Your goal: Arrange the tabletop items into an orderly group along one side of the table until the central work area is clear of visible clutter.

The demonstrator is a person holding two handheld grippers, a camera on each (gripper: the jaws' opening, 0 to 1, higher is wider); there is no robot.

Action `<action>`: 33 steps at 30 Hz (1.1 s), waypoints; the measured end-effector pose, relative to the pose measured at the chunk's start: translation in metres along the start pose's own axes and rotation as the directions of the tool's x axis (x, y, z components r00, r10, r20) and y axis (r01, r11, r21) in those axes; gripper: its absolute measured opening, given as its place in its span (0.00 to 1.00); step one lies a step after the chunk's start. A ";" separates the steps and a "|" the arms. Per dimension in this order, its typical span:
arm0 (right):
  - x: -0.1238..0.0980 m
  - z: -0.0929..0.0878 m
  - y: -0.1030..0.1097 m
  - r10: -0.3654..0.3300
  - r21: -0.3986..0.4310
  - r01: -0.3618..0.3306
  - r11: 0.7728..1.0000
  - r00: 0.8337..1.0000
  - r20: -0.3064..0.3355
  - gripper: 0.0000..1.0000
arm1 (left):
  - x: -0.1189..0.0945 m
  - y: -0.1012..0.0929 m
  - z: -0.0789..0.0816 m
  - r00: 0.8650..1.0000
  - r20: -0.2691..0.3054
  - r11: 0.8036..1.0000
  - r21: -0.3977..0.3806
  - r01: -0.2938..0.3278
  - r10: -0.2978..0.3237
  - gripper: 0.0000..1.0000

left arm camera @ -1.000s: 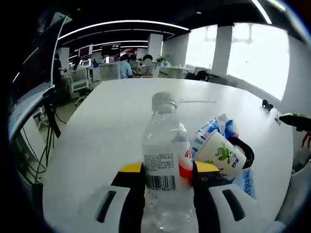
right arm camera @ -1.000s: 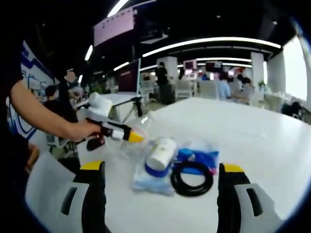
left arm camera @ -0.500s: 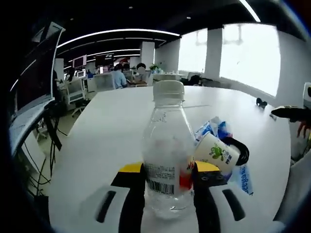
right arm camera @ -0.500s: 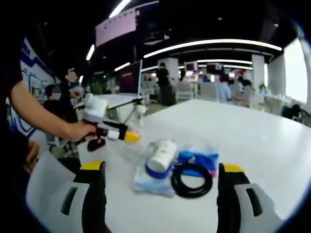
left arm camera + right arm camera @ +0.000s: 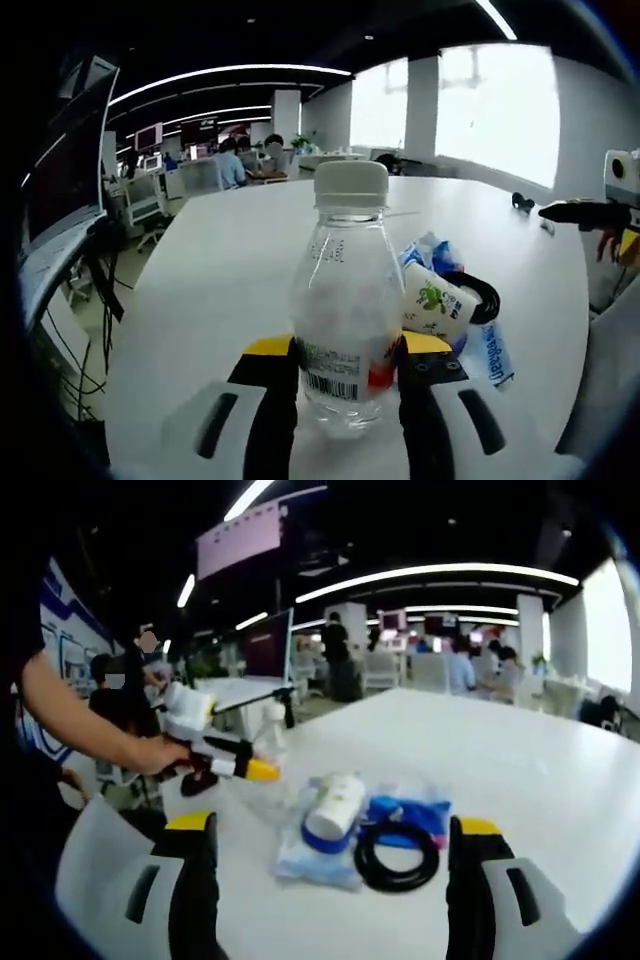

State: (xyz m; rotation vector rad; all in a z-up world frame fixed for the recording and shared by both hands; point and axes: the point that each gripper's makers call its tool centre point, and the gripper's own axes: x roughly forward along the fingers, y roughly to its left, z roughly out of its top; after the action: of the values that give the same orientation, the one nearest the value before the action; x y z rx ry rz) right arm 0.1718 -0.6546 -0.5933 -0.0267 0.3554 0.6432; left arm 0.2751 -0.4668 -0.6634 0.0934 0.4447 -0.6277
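A person stands at a large white round table [image 5: 230, 250] in an open office, a two-jaw gripper in each hand; the left gripper [image 5: 348, 365], with yellow-tipped black jaws, pinches a clear plastic bottle with a white screw cap [image 5: 345, 310] low on its body, across the barcode label, and holds it upright; whether its base rests on the table or hangs just above cannot be told. Just beside the bottle, on its right in the left gripper view, lies a small heap; a white paper cup with a green print [image 5: 438, 305] tipped on its side, a black rubber ring [image 5: 485, 297] behind the cup, and soft blue-and-white plastic packets [image 5: 490, 350] under and around them, all touching.

In the right gripper view the right gripper [image 5: 335, 895] hangs spread wide with nothing between its jaws, near the same heap; the cup [image 5: 335, 805], the ring [image 5: 397, 855] and the packets [image 5: 405, 812] lie ahead of it; beyond them the person's hand brings in the left gripper [image 5: 250, 768] with the bottle [image 5: 270, 725].

The bottle looks empty or nearly so, therefore light, smooth and easy to dent; a gentle squeeze at the label or the stiffer neck seems wisest. The cup probably crushes easily, the packets are limp and slippery, the ring flexible; each wants a pinch at an edge.
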 end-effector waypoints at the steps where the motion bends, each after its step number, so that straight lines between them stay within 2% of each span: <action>1: 0.000 0.000 0.000 -0.001 0.002 0.001 1.000 1.000 -0.001 0.94 | 0.000 0.000 -0.001 1.000 0.001 1.000 0.004 0.002 -0.002 0.38; 5: -0.001 -0.001 0.003 0.001 0.001 -0.001 1.000 1.000 -0.003 0.94 | -0.004 0.001 -0.004 1.000 0.000 1.000 0.015 0.012 -0.012 0.38; 7: -0.001 -0.002 0.003 0.001 0.000 -0.001 1.000 1.000 -0.005 0.93 | -0.006 0.002 -0.009 1.000 -0.019 1.000 0.011 0.010 -0.010 0.38; 8: -0.001 -0.002 0.003 0.001 0.002 -0.001 1.000 1.000 -0.006 0.93 | -0.005 0.003 -0.007 1.000 0.000 1.000 0.023 0.011 -0.011 0.38; 20: -0.005 0.005 0.001 -0.009 -0.002 0.009 1.000 1.000 0.007 0.92 | -0.008 0.003 -0.009 1.000 -0.020 1.000 0.015 0.008 -0.008 0.39; 24: -0.006 0.006 0.001 -0.012 -0.001 0.012 1.000 1.000 0.012 0.92 | -0.013 0.004 -0.017 0.999 -0.040 0.999 0.037 -0.001 0.003 0.43; 31: -0.006 0.009 0.004 -0.007 -0.011 0.007 1.000 1.000 0.013 0.92 | -0.025 0.017 -0.024 0.998 -0.061 0.999 -0.013 -0.035 0.034 0.45; 33: -0.006 0.010 0.005 -0.006 -0.015 0.006 1.000 1.000 0.014 0.92 | -0.026 0.018 -0.025 0.997 -0.062 0.999 -0.007 -0.040 0.040 0.46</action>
State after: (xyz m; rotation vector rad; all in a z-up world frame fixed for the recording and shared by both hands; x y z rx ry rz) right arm 0.1680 -0.6527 -0.5812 -0.0376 0.3371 0.6398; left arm 0.2581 -0.4327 -0.6755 0.1139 0.5044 -0.5847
